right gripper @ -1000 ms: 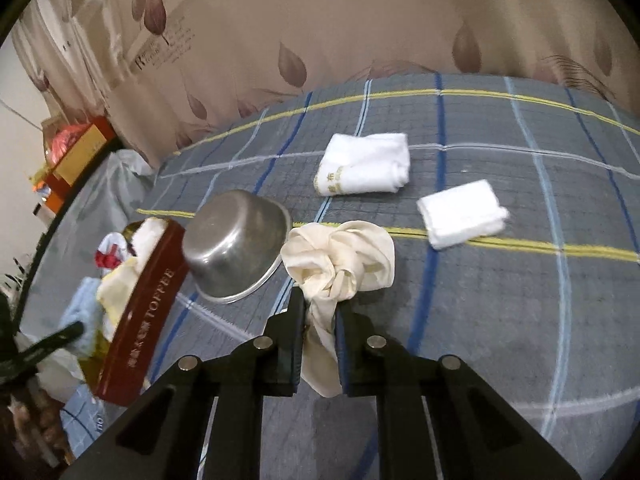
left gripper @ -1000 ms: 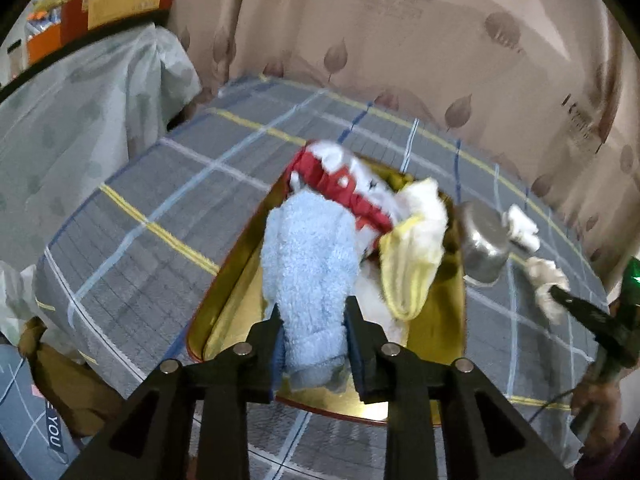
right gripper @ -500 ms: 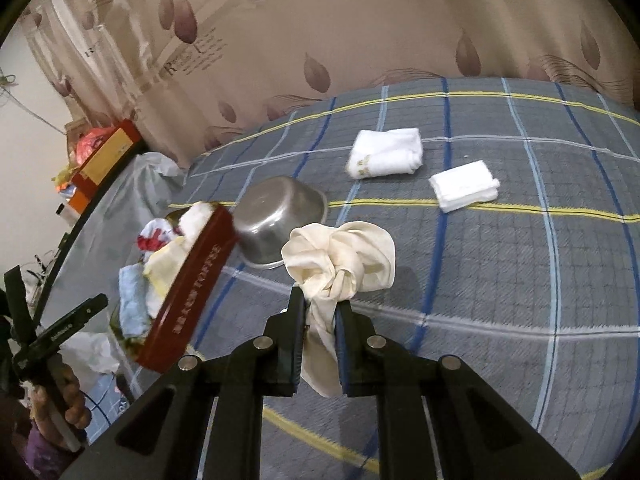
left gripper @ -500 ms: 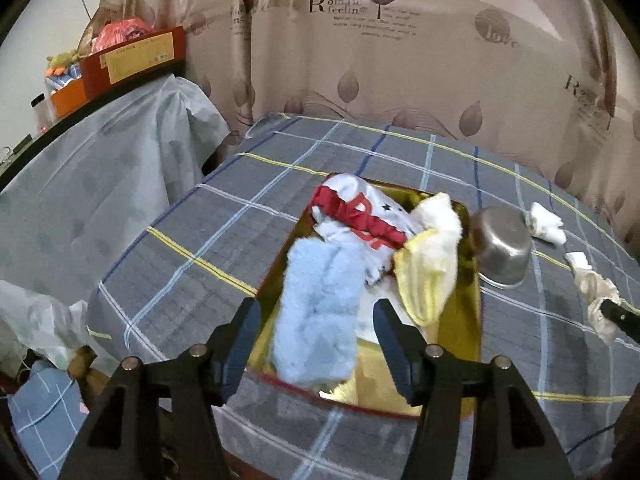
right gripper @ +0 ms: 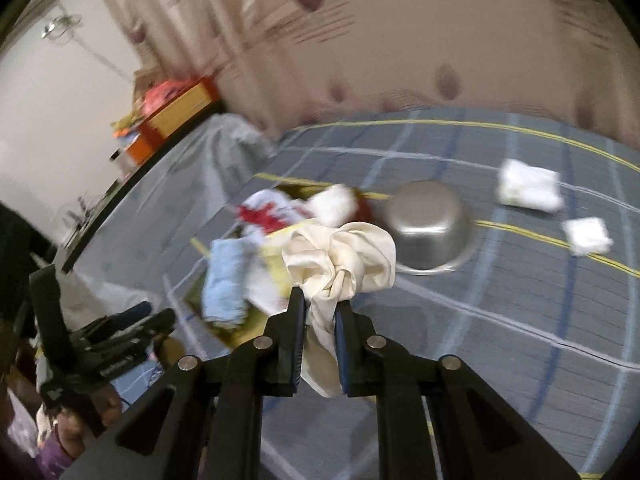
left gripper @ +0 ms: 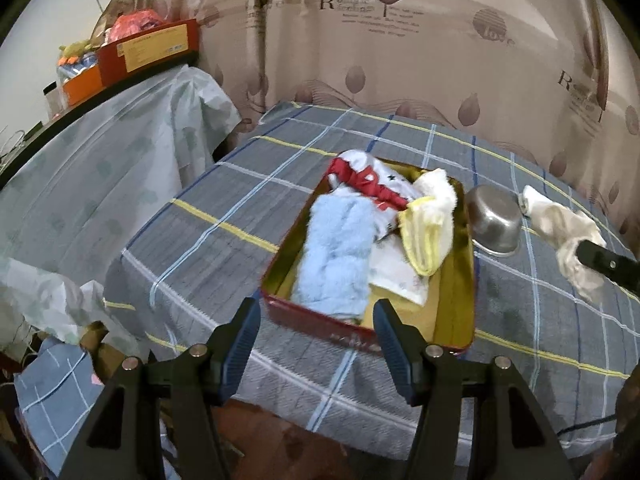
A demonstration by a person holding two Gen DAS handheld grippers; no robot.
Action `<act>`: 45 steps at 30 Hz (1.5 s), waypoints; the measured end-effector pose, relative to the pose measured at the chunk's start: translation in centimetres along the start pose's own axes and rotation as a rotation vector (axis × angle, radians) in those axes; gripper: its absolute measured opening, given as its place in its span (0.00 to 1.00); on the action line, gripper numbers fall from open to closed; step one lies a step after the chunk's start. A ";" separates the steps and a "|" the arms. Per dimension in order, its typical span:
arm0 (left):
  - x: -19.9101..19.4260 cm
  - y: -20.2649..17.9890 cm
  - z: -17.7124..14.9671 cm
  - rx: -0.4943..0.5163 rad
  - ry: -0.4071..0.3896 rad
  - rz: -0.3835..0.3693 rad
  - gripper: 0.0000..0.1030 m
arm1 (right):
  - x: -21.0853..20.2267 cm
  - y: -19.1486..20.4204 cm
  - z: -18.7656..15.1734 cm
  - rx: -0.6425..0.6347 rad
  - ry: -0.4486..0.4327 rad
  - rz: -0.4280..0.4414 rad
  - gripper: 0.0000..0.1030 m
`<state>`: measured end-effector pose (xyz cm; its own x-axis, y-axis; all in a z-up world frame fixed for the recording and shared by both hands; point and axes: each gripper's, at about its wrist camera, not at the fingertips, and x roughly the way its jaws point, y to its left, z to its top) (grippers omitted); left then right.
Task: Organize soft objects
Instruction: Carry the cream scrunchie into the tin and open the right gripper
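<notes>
Right gripper point(right gripper: 320, 300): fingers clamped on a cream cloth point(right gripper: 340, 256), bunched and hanging free at frame centre; in the left view the same cloth shows at the right edge, clear of the table

Left gripper point(left gripper: 316, 320): fingers spread wide and empty at the lower middle of its frame, just short of the tin's near wall, so the drop path looks clear for the other hand

Tin point(left gripper: 466, 280): red outside, gold inside, centre of the left view on the checked table point(left gripper: 208, 248); serves as the collecting box

In the tin: blue towel point(left gripper: 340, 256) laid lengthwise on the left, red-and-white cloth point(left gripper: 368, 180) at the far end, yellow-edged cloth point(left gripper: 428, 228) draped on the right

Bowl point(left gripper: 494, 220): steel, tilted on its rim just beyond the tin's right wall, empty as far as can be seen

Still out: two folded white cloths point(right gripper: 528, 190) point(right gripper: 586, 234) at the right of the right view, well apart from the tin

Stage, by judgement: cream cloth is in transit to the tin; right view is motion-blurred, so fine detail there is unclear

Risk: the trailing tail may snag the tin wall or bowl
</notes>
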<state>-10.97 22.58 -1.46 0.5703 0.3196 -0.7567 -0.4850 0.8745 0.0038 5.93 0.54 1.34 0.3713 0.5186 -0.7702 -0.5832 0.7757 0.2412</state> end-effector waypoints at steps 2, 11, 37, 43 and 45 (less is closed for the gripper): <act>0.1 0.5 -0.2 -0.014 0.004 0.003 0.58 | 1.5 2.1 0.4 -0.028 0.019 0.022 0.13; 0.8 3.4 -0.2 -0.099 0.021 -0.013 0.58 | 7.6 7.2 0.9 -0.109 0.102 0.028 0.13; 1.9 5.0 -0.2 -0.149 0.056 -0.010 0.58 | 13.0 7.9 -2.0 -0.201 0.226 -0.051 0.14; 2.0 5.0 -0.3 -0.151 0.062 -0.015 0.58 | 13.1 8.0 -2.6 -0.224 0.236 -0.061 0.15; 2.0 4.9 -0.3 -0.150 0.060 -0.015 0.58 | 13.1 8.0 -2.6 -0.226 0.236 -0.061 0.16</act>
<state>-12.40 27.44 -3.12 0.5402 0.2804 -0.7935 -0.5728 0.8133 -0.1025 4.25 12.56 -8.39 0.2483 0.3557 -0.9010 -0.7203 0.6897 0.0738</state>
